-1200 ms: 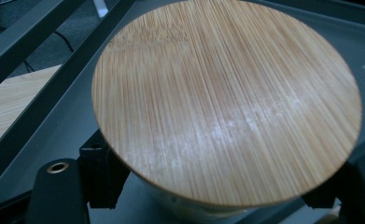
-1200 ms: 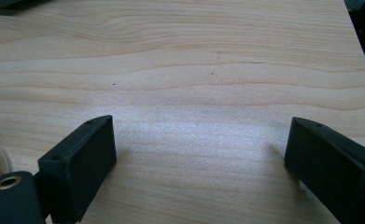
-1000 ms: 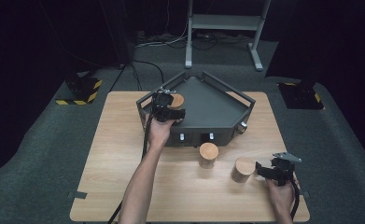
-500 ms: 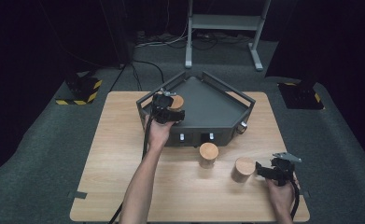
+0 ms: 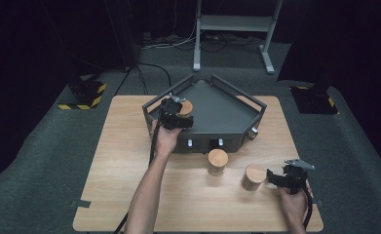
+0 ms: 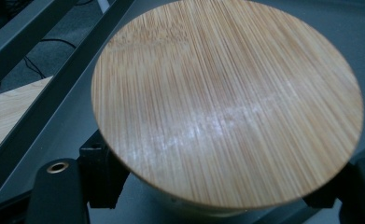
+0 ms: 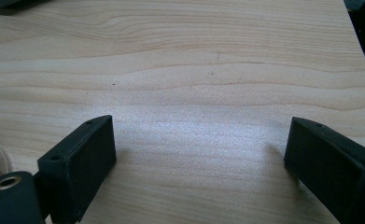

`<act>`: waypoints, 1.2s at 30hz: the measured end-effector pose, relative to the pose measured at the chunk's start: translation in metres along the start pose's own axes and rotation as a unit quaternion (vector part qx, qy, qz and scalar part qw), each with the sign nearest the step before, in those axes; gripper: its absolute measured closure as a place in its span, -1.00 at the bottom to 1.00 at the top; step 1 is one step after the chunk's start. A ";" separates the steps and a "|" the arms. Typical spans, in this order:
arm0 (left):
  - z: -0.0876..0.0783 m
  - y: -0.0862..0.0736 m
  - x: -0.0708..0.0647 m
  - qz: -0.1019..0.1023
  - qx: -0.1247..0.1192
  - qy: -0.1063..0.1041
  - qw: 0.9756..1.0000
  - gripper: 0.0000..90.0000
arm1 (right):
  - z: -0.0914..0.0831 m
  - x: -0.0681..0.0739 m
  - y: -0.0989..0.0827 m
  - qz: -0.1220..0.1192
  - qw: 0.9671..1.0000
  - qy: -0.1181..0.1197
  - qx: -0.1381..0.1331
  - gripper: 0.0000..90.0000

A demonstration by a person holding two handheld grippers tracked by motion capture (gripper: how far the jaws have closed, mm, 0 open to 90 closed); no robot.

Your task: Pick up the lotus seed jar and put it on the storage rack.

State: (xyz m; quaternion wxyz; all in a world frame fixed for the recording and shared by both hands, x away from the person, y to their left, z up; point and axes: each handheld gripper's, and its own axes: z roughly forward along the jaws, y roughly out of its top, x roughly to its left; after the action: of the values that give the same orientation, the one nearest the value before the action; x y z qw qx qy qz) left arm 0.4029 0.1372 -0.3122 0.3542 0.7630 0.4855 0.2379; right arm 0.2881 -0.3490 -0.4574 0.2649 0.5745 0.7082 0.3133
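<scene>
So the wooden table [image 5: 129,161] carries a dark five-sided tray [image 5: 227,109] with a raised rail, and the work in hand looks like moving lidded jars into that tray. Three jars can be counted, one tray, two grippers.

One jar [image 5: 185,107] sits in the tray's left corner, just inside the rail, and the left gripper [image 5: 173,116] pinches it below the lid; in the left gripper view the round bamboo lid [image 6: 227,102] spreads wide above both black jaws, which press on the jar's body from either side. By my judgement this jar is being set down (or has just touched the tray floor, the base is hidden). The next move calls for letting the jaws part and lifting straight up, clear of the lid and rail, so the jar is not dragged or tipped.

Two more jars stand on the table in front of the tray: a middle jar [image 5: 218,161] and a right jar [image 5: 254,176]. The right gripper [image 5: 278,179] rests near the right jar, jaws spread wide with nothing but bare wood between them, apparently ready to close in on it.
</scene>
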 end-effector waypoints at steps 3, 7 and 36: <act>0.000 0.000 0.000 0.000 0.000 0.000 1.000 -0.44 | 0.000 0.000 0.000 0.000 1.000 0.000 0.000 -0.83; 0.000 -0.001 0.000 0.001 -0.002 0.000 1.000 -0.44 | 0.000 0.000 0.000 0.000 1.000 0.000 0.000 -0.83; -0.041 -0.021 0.006 -0.010 -0.044 -0.009 0.999 -0.95 | 0.000 0.000 0.000 0.000 1.000 0.000 0.000 -0.83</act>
State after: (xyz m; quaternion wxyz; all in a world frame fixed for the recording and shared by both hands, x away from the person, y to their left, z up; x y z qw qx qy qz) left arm 0.3642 0.1609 -0.3026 0.3938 0.7443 0.4788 0.2484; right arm 0.2880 -0.3488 -0.4574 0.2652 0.5745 0.7082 0.3131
